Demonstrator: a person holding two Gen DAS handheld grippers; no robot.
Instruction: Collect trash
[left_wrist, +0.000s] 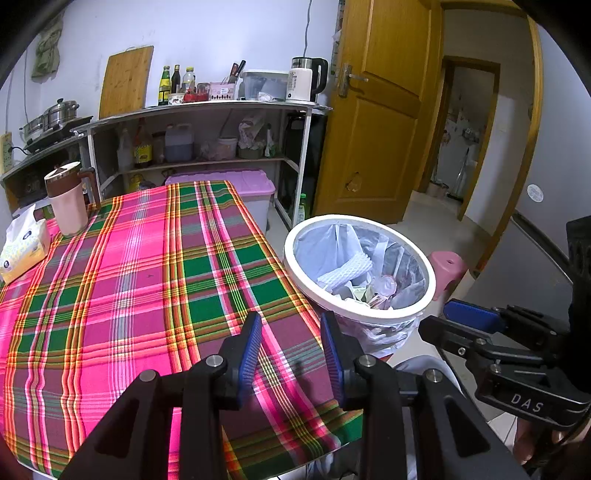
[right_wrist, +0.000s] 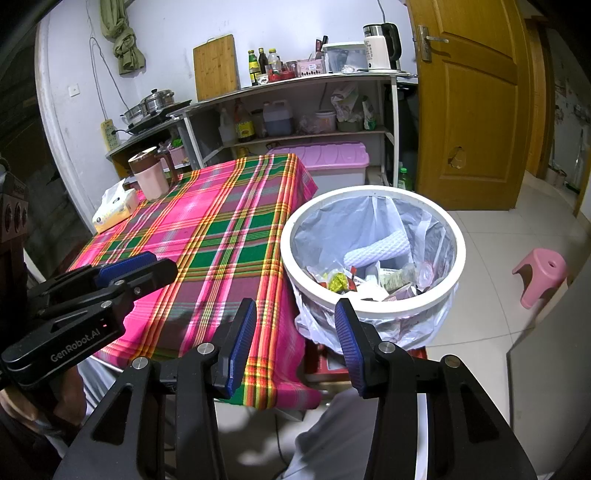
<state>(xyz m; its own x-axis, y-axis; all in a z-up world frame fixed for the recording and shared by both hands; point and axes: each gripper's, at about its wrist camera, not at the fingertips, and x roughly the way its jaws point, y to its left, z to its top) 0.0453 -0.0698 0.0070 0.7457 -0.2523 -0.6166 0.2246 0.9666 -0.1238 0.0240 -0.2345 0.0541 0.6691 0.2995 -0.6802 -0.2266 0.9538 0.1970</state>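
A white-rimmed trash bin (left_wrist: 343, 219) (right_wrist: 369, 192) lined with a pale plastic bag stands at the right edge of the table. Inside lie a white foam net sleeve (left_wrist: 343, 269) (right_wrist: 380, 249) and several wrappers (right_wrist: 338, 280). My left gripper (left_wrist: 291, 321) (right_wrist: 147, 267) hovers open over the near part of the plaid tablecloth (left_wrist: 147, 277) (right_wrist: 221, 229), with nothing between its blue pads. My right gripper (right_wrist: 295, 308) (left_wrist: 450, 319) is open too and holds nothing. It sits just in front of the bin, near the table's corner.
A pink cup with a brown lid (left_wrist: 68, 199) (right_wrist: 149, 175) and a tissue pack (left_wrist: 24, 247) (right_wrist: 114, 210) sit at the table's far left. Behind are kitchen shelves, a pink-lidded box (left_wrist: 236, 184) and a wooden door (right_wrist: 472, 110). A pink stool (right_wrist: 541, 273) stands on the tiled floor.
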